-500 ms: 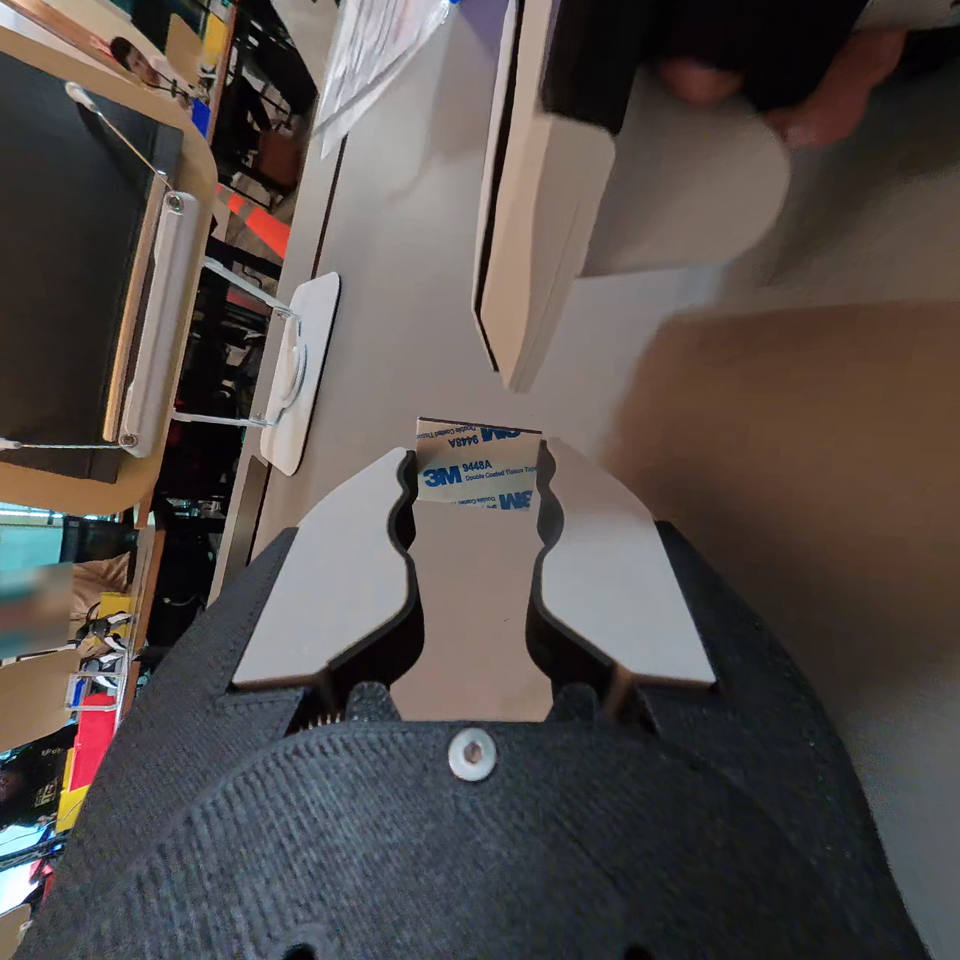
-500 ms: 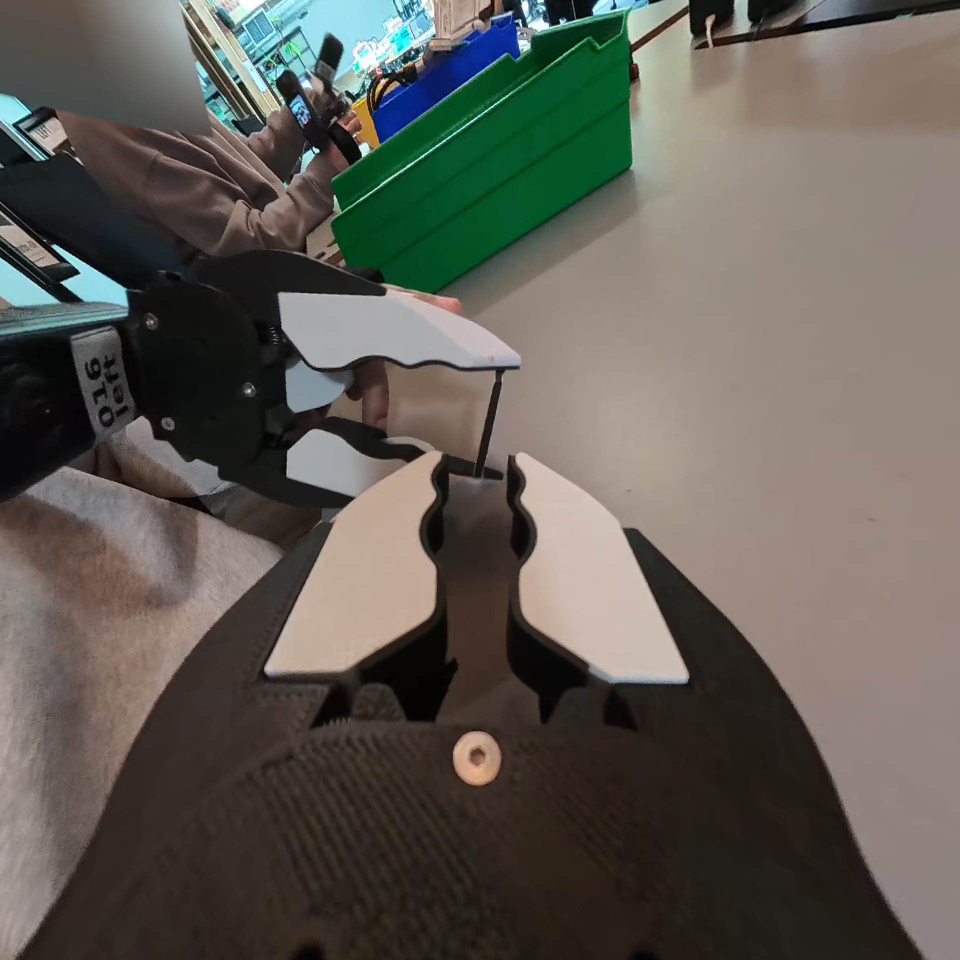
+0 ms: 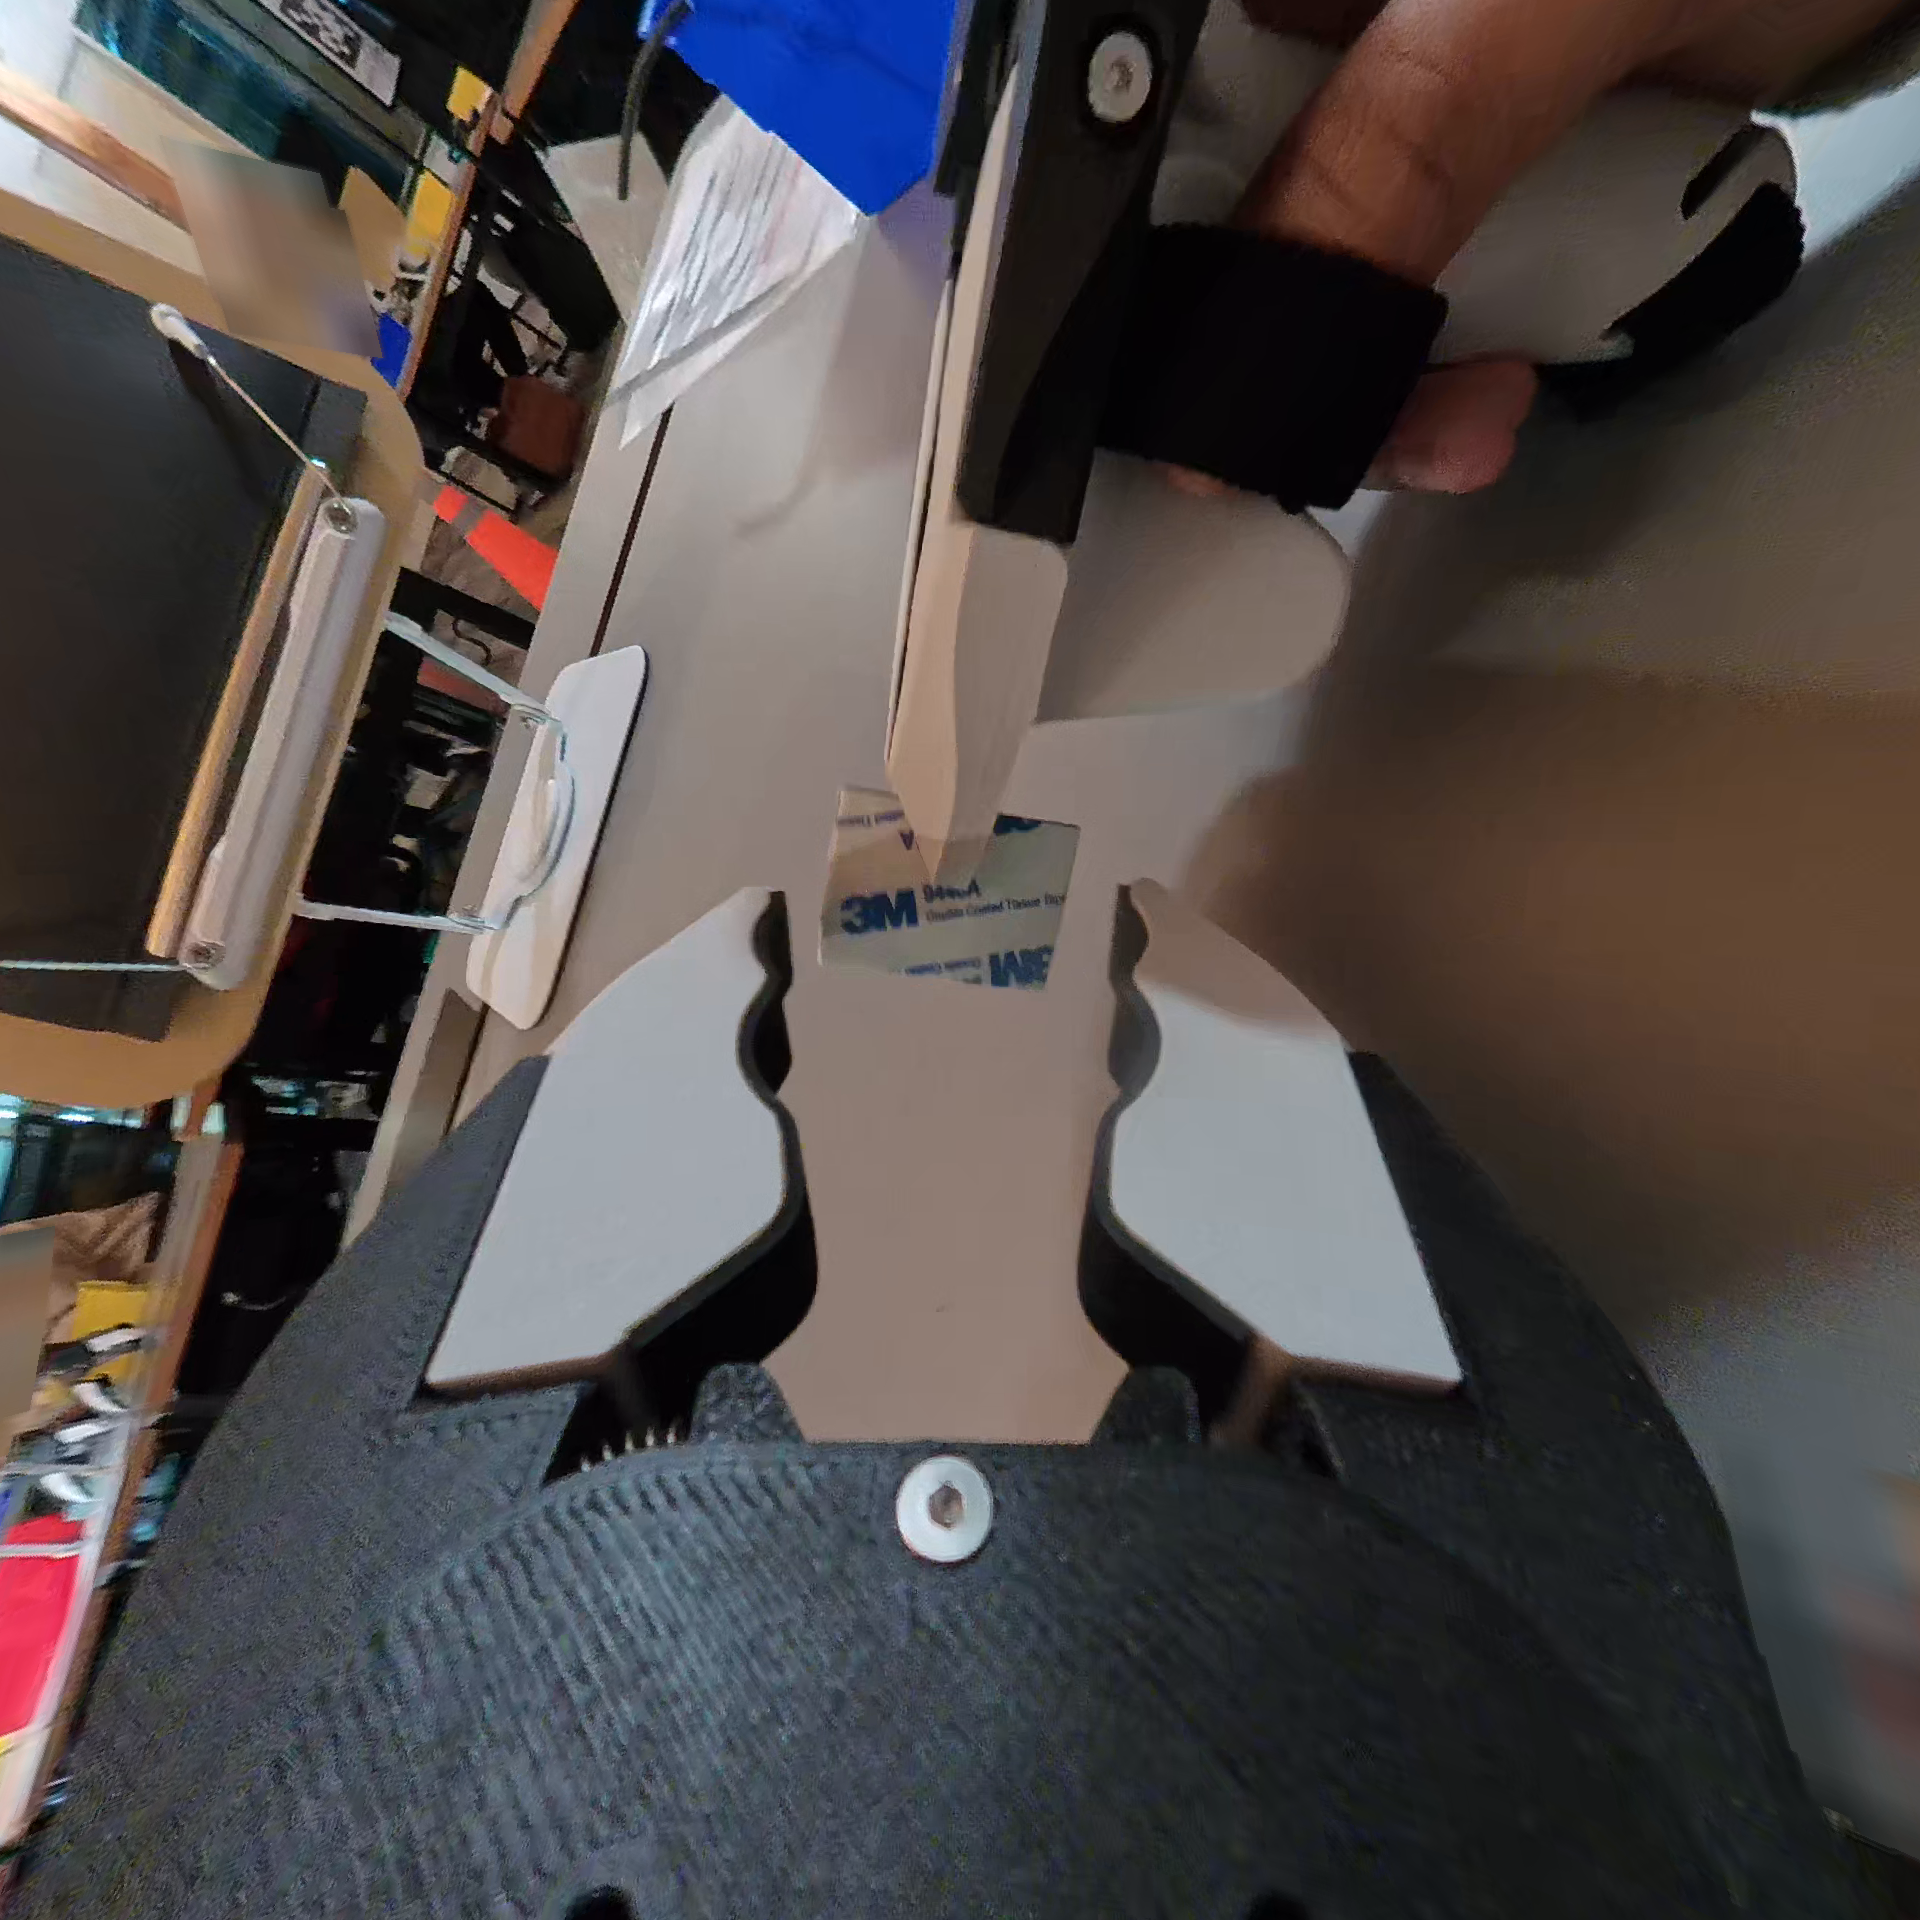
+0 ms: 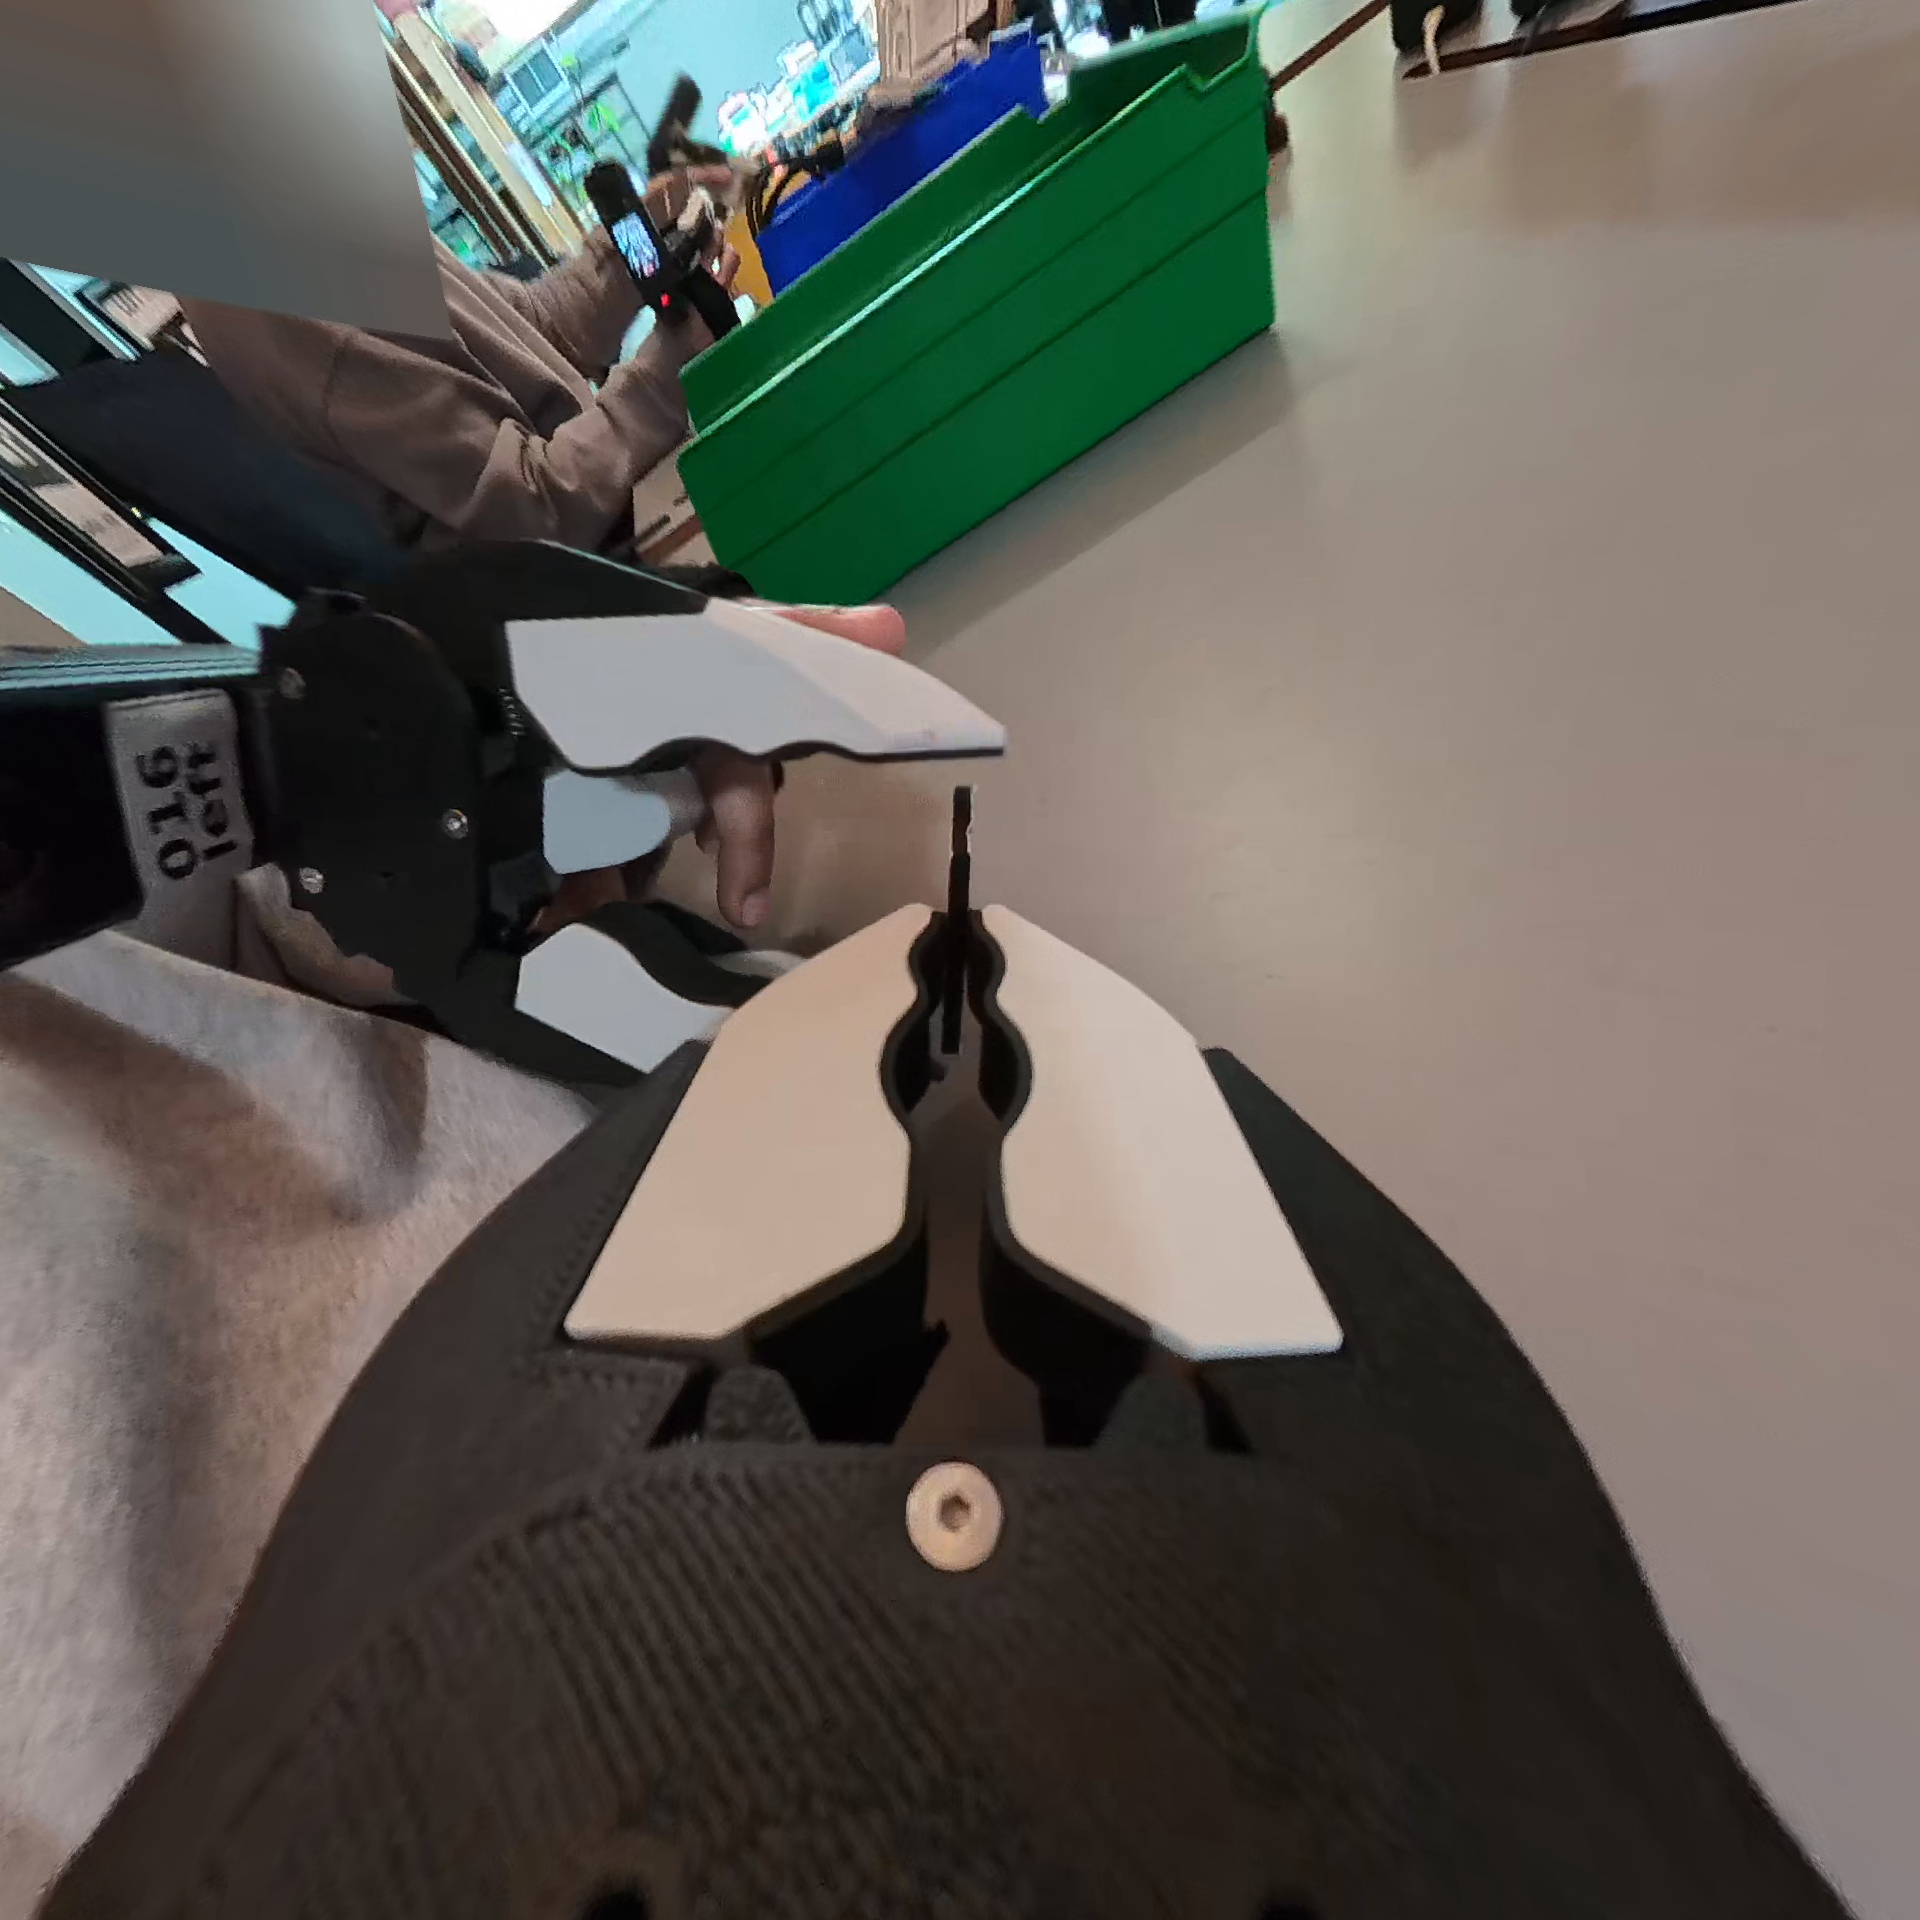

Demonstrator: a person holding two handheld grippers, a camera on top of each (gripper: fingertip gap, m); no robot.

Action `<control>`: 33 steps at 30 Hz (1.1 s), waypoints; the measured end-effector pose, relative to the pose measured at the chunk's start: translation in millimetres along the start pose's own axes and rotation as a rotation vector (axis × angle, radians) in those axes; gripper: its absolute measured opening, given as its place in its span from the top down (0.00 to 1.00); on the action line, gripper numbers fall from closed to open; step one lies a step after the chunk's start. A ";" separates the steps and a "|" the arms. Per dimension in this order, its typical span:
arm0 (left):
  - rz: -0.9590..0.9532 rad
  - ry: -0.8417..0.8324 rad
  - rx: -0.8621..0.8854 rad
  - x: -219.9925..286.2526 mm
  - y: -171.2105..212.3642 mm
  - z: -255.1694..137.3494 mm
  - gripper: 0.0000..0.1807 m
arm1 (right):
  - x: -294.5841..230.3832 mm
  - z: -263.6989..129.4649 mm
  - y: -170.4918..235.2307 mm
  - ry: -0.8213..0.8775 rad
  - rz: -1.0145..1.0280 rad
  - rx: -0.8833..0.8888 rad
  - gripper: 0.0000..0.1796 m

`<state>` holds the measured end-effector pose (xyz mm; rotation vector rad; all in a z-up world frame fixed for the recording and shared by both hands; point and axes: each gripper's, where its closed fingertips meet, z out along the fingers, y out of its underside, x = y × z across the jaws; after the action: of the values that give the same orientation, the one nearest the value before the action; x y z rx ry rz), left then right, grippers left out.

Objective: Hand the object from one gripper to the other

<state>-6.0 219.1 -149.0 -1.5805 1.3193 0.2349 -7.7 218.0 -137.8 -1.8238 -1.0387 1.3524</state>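
The object is a thin square pad (image 3: 997, 935) with a white, blue-printed backing. In the right wrist view it shows edge-on as a thin black strip (image 4: 961, 842). My right gripper (image 4: 956, 914) is shut on its lower edge and holds it upright above the table. In the left wrist view the right gripper (image 3: 940, 826) comes in from above and pinches the pad's far edge. My left gripper (image 3: 951, 891) is open, with a jaw on each side of the pad and a gap to it. In the right wrist view the left gripper (image 4: 883, 852) stands open at the left.
A green bin (image 4: 987, 364) stands on the grey table (image 4: 1558, 727) at the back, with a blue bin (image 4: 904, 187) behind it. A person's sleeve (image 4: 468, 436) is at the left. A white stand base (image 3: 561, 831) and a dark screen (image 3: 104, 623) are left of the left gripper. About 35 cm separates my left fingertips from the dark screen (image 3: 104, 623).
My left gripper has opened and let go of the pad. My right gripper has moved in and shut on it.
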 end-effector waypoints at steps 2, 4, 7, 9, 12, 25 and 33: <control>-0.081 0.034 0.040 0.2 -1.9 0.2 0.61 | 2.4 -6.2 -5.4 -0.011 0.026 0.030 0.98; -0.225 0.130 0.115 4.5 -7.3 -0.7 0.61 | 3.9 -12.4 -10.2 -0.027 0.046 0.056 0.98; -0.490 0.296 0.221 4.9 -13.8 -4.6 0.63 | 1.6 -19.7 -16.8 -0.070 0.059 0.089 0.98; -0.635 0.388 0.301 0.9 -18.7 -9.5 0.69 | -1.4 -22.1 -19.6 -0.095 0.054 0.101 0.98; -0.814 0.570 0.421 2.3 -27.9 -18.3 0.78 | -7.0 -21.7 -19.7 -0.127 0.038 0.100 0.98; -1.264 0.901 0.625 -13.5 -32.4 -31.1 0.98 | -26.0 -15.9 -16.0 -0.248 0.042 0.110 0.98; -1.382 0.921 0.661 -27.0 -27.2 -32.5 0.98 | -19.5 -23.4 -31.0 -0.226 0.006 0.219 0.79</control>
<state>-8.0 207.4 -100.3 -1.6429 0.4683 -1.7314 4.8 215.3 -96.2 -1.5420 -0.9544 1.6361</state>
